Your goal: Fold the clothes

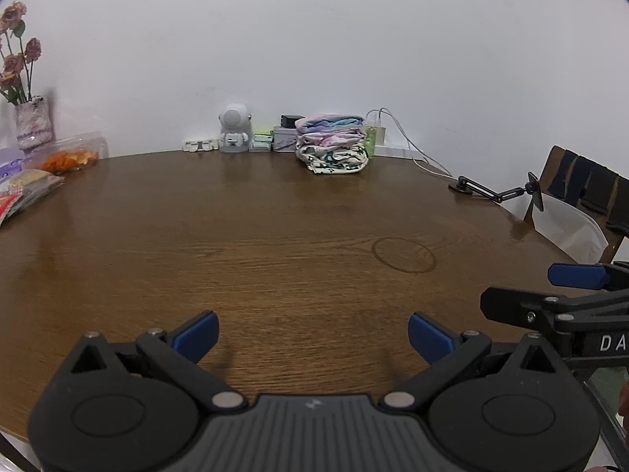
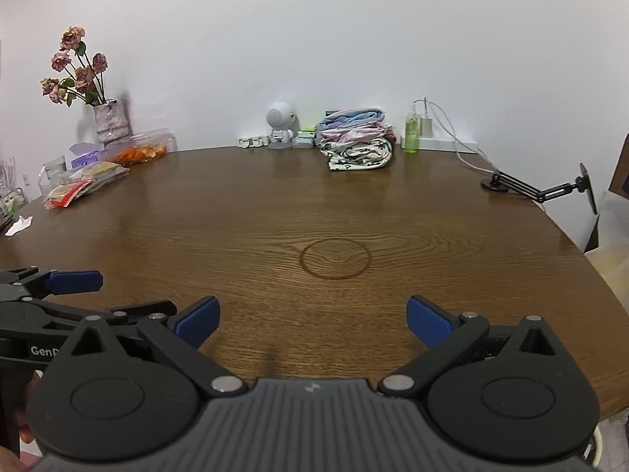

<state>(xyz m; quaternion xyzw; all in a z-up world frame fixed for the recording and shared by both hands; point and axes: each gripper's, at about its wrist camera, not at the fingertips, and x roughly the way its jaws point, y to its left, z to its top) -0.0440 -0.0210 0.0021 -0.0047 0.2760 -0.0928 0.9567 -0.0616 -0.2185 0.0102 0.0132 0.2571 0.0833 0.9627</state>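
A stack of folded clothes (image 1: 331, 142) sits at the far edge of the round wooden table (image 1: 275, 236), by the wall; it also shows in the right wrist view (image 2: 355, 141). My left gripper (image 1: 312, 334) is open and empty over the near part of the table. My right gripper (image 2: 312, 319) is open and empty too, side by side with the left. Part of the right gripper shows at the right edge of the left wrist view (image 1: 578, 275), and part of the left gripper shows at the left edge of the right wrist view (image 2: 74, 280). No loose garment is in view.
A vase of dried roses (image 2: 110, 120), snack bags (image 2: 88, 181) and a box of orange snacks (image 2: 139, 151) stand at the left. A white robot figure (image 2: 281, 124), small boxes, a green bottle (image 2: 411, 128), a charger with cable and a black phone arm (image 2: 538, 188) line the back and right. A chair (image 1: 582, 204) stands at the right.
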